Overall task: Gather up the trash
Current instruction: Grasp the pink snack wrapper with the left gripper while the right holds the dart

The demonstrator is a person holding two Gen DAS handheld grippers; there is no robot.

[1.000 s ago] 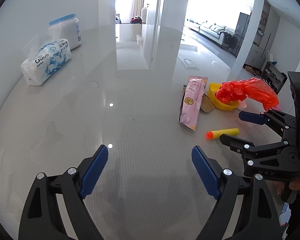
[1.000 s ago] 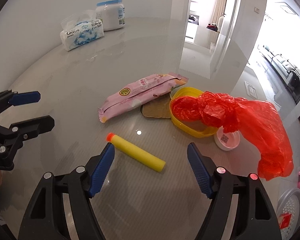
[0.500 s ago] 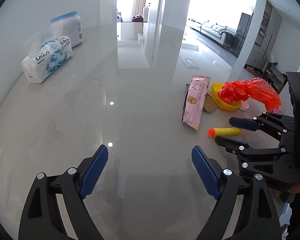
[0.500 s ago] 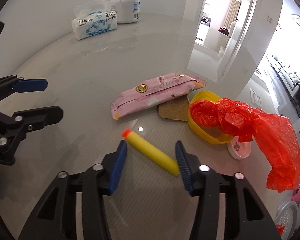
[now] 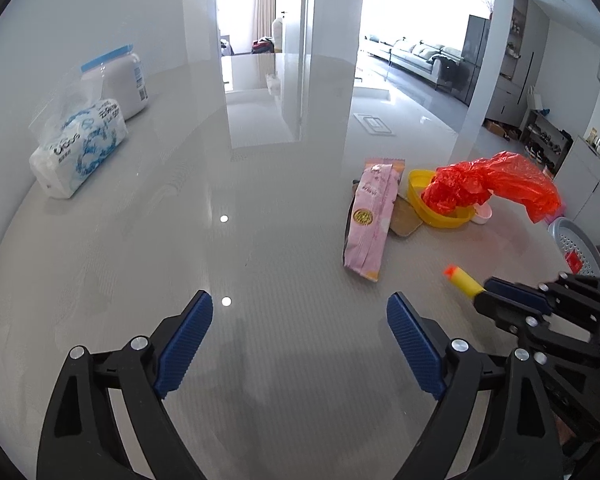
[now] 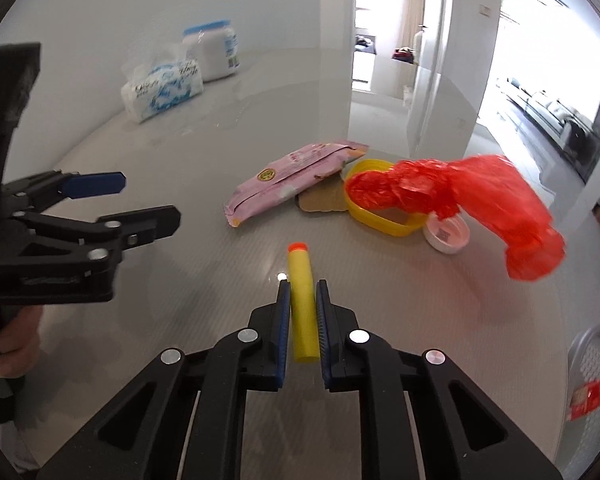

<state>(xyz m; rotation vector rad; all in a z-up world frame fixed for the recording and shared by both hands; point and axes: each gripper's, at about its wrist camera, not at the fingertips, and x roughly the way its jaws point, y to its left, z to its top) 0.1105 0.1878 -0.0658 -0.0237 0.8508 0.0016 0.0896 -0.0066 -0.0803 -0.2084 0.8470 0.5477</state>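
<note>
Foam dart clamped in right gripper | left gripper apart | yellow bowl holds red bag

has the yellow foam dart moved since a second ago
Yes. In the left wrist view the yellow foam dart has shifted right, away from the pink packet, pinched by the right gripper, whose jaws just closed.

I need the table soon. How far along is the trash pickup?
Barely begun; nothing looks binned yet. In hand: the right hand-held gripper is shut on the yellow foam dart. The left hand-held gripper is open and empty. Left on the table: pink wrapper, cardboard scrap, yellow bowl, red bag, small white cup.
</note>
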